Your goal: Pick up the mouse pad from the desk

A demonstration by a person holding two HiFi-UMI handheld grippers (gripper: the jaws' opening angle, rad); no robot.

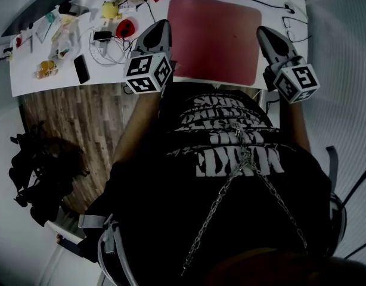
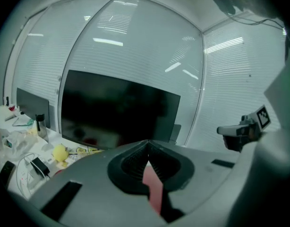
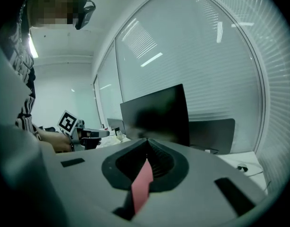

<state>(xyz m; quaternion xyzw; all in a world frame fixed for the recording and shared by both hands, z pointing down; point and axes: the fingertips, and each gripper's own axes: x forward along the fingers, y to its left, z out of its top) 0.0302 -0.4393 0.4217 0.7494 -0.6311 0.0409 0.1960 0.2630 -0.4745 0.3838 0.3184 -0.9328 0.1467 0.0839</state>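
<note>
The red mouse pad (image 1: 216,37) lies flat on the white desk (image 1: 46,82), its near edge at the desk's front edge. My left gripper (image 1: 163,24) hovers at the pad's left edge, my right gripper (image 1: 261,31) at its right edge. Both point away from me toward the back of the desk. In the left gripper view the jaws (image 2: 148,145) meet at the tip, and a red sliver of the pad (image 2: 154,183) shows through the slit behind them. The right gripper (image 3: 147,143) looks the same, with a red strip (image 3: 142,186) in the slit. Neither gripper holds anything.
The left of the desk is cluttered: a yellow toy (image 1: 111,9), a red round object (image 1: 126,27), cables (image 1: 108,49), a black phone (image 1: 81,69). Glasses (image 1: 293,22) lie at the right. A dark monitor (image 2: 116,108) stands behind the pad. My torso fills the foreground.
</note>
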